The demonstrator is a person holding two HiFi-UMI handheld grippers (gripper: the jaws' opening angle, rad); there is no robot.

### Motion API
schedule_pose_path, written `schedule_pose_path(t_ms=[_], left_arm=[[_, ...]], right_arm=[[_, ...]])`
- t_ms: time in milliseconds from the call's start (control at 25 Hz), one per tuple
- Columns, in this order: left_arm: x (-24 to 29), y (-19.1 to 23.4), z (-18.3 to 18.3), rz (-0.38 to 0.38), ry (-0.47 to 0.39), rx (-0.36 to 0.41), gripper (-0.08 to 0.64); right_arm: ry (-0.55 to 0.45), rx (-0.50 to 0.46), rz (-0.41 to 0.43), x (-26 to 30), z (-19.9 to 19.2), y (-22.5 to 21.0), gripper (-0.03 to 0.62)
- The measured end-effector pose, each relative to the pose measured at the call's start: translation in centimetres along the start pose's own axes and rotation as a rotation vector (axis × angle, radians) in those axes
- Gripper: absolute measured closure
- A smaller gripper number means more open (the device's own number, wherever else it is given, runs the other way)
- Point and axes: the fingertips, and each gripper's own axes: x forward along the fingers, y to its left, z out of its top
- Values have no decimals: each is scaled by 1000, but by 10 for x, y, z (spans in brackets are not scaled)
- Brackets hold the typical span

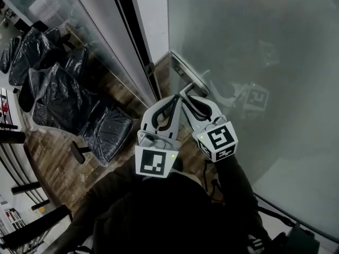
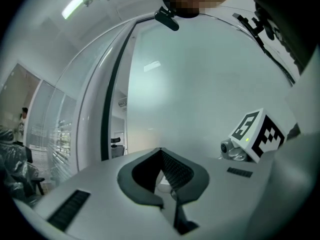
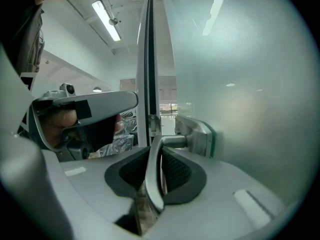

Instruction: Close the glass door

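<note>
Closing not yet finished, judging by the open gap point(image 1: 153, 15) between the free edge of the frosted glass door point(image 1: 254, 46) and the dark door frame point(image 1: 131, 30); bright room beyond visible through that slit in the right gripper view too. Right gripper point(image 3: 155, 151) clamped on the metal lever handle point(image 3: 152, 174), ribbed pads on either side of the bar, lever running back to its mounting plate point(image 3: 197, 134) on the glass. Same hold seen from the head view, at the door's free edge and beside the gap. Left gripper point(image 2: 161, 151) pressed together on nothing, tips meeting, pointed at the pane; in the head view sitting just beside the right one, apparently clear of the handle. Done so far, as a judgement: handle secured, door standing near the frame but apart from it. Left to do: swinging the panel the rest of the way, right up to the frame, then releasing the lever. Probably a steady move along the door's arc, with the clamp kept firm against slipping on the smooth bar. No true containers in sight. Nearest thing to them: black plastic bags point(image 1: 58, 89) pulled over office-chair shapes, contents otherwise hidden, standing on the wooden floor point(image 1: 53, 168) on the far side of the frame, well apart from both grippers.
</note>
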Motion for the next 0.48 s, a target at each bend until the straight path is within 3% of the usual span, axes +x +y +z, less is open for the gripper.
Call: schedule_pose_path(t_ms=[240,480], left_arm=[[-34,2,-9,70,28,-7,563],[-54,10,-4,92,17,18,563]], right_arm=[[-3,-6,40,0,-7,30,525],[-4,-16,62,-1,-11,52,525]])
